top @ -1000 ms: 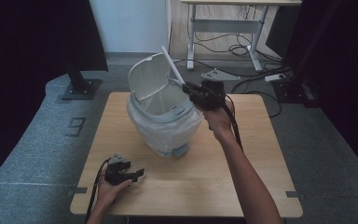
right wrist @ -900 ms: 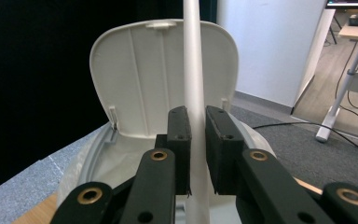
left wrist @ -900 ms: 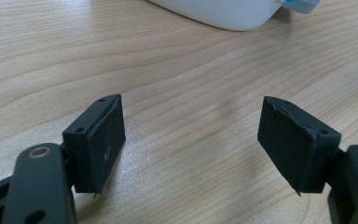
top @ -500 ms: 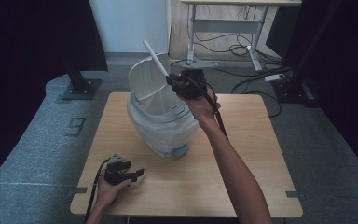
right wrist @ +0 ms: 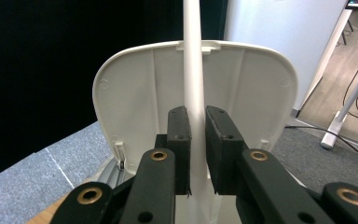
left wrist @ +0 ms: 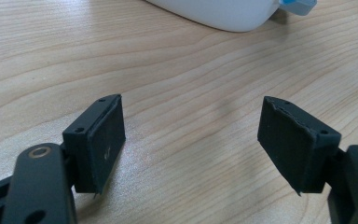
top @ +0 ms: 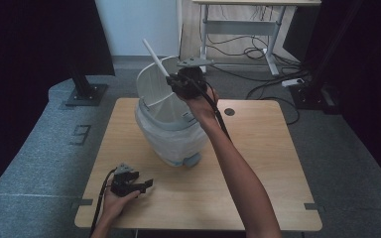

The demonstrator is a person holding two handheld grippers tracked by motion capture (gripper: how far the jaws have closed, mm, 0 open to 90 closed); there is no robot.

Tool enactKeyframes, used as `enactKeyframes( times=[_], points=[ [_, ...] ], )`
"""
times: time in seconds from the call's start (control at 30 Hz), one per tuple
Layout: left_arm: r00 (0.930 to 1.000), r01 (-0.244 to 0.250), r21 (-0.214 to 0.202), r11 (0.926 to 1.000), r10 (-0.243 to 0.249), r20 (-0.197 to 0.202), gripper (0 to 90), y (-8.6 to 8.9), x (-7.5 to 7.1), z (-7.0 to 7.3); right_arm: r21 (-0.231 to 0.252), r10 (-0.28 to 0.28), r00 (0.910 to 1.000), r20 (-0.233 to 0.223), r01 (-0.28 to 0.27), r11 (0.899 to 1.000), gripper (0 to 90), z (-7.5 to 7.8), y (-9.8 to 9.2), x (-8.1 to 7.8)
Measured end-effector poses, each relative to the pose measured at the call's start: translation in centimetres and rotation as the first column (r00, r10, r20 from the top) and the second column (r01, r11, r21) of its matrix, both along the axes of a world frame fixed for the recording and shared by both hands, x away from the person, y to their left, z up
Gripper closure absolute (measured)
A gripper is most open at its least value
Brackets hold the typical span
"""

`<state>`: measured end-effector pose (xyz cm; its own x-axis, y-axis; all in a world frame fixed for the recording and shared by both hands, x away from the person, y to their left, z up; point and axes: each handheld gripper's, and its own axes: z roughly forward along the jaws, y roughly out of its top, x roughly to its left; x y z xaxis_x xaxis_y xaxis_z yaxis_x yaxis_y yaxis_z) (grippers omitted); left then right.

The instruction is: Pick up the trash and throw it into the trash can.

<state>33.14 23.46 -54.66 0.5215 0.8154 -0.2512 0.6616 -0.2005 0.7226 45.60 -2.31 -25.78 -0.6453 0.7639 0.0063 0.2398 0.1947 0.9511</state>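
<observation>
A white pedal bin (top: pixel 173 136) with a plastic liner stands on the wooden table (top: pixel 263 163), its lid (top: pixel 151 87) raised upright. My right gripper (top: pixel 175 83) hovers over the bin's mouth, shut on a thin white stick (top: pixel 155 56) that points up and to the left. In the right gripper view the stick (right wrist: pixel 193 70) runs up between the jaws of the right gripper (right wrist: pixel 196 126), in front of the lid's inner face (right wrist: pixel 135 93). My left gripper (top: pixel 146 184) rests on the table near its front left, open and empty. The left gripper (left wrist: pixel 191 144) faces the bin's base (left wrist: pixel 214 11).
A blue foot pedal (left wrist: pixel 298 5) juts from the bin's base. A round cable hole (top: pixel 229 112) sits in the table behind the right arm. Off the table, a black stand base (top: pixel 84 94) lies at the left, and a desk frame with cables (top: pixel 258 49) stands behind.
My right gripper has carried the white stick leftward, from the bin's right side to over its open mouth. The left gripper has stayed put.
</observation>
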Motion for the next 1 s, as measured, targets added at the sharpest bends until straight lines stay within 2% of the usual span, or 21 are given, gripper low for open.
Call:
enactKeyframes(
  times=[0.47,0.5,0.6,0.7,0.9,1.0],
  points=[
    [1.0000,0.003,-0.002,1.0000,-0.003,-0.001,22.6,0.0,0.0,0.0,-0.022,0.004,0.9999,-0.014,-0.004,1.000,79.2,-1.1,1.5,1.0],
    [1.0000,0.003,-0.001,1.0000,-0.003,0.000,22.6,0.0,0.0,0.0,-0.025,0.003,0.9999,-0.010,-0.004,1.000,76.7,-1.1,1.5,1.1],
    [1.0000,0.004,0.000,1.0000,-0.004,0.000,22.6,0.0,0.0,0.0,-0.048,0.003,1.0000,-0.008,-0.004,0.999,57.1,-1.4,1.7,1.1],
    [1.0000,0.006,0.000,1.0000,-0.006,-0.001,22.6,0.0,0.1,0.0,-0.057,-0.011,0.9999,-0.001,0.011,0.998,48.8,-1.8,1.4,0.8],
    [0.9999,0.010,0.004,0.9999,-0.010,0.000,22.6,0.0,0.1,0.0,-0.040,-0.039,0.9993,-0.003,0.038,0.998,41.0,-2.7,-0.4,-0.6],
    [0.9999,0.012,0.010,0.9999,-0.012,0.002,22.6,-0.1,0.1,0.0,-0.021,-0.035,0.9994,-0.003,0.035,0.999,39.9,-3.5,-2.2,-1.8]
  ],
)
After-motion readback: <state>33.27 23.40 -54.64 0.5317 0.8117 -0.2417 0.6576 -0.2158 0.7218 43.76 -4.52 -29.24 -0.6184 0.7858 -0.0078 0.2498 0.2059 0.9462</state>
